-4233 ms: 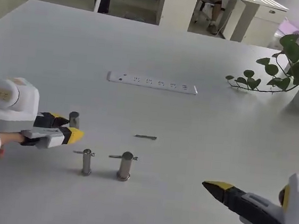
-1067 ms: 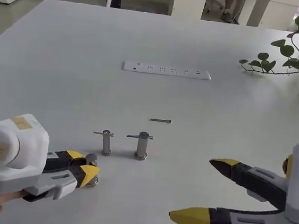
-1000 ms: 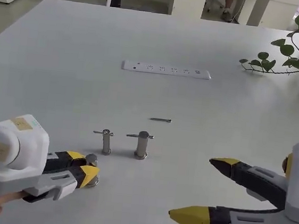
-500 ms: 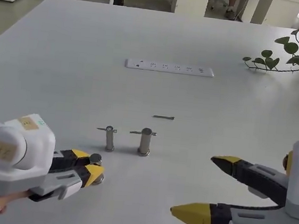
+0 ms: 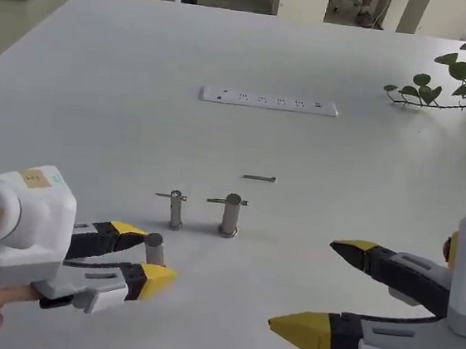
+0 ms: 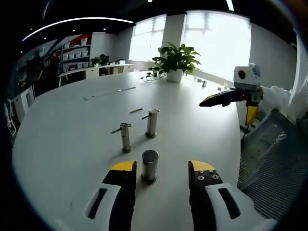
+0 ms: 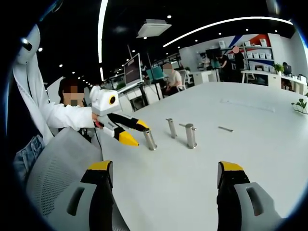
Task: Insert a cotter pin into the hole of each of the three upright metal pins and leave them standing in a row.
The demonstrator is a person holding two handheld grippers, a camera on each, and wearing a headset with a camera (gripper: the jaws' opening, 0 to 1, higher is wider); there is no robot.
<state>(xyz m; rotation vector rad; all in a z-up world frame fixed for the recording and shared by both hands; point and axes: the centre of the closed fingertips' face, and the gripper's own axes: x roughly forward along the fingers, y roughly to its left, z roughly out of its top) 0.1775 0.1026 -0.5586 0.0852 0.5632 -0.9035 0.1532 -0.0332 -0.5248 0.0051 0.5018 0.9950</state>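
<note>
Left tongs (image 6: 162, 167) have released the third metal pin (image 6: 149, 165), upright between wide jaws; right tongs (image 5: 303, 283), wide and empty, sit nearer the loose cotter pin (image 5: 259, 178) lying crosswise.

In the head view the left gripper (image 5: 152, 253) sits at seven o'clock, jaws parted, tips pointing toward three o'clock. The right gripper (image 5: 307, 284) sits at five o'clock, jaws spread wide, pointing toward nine.
</note>
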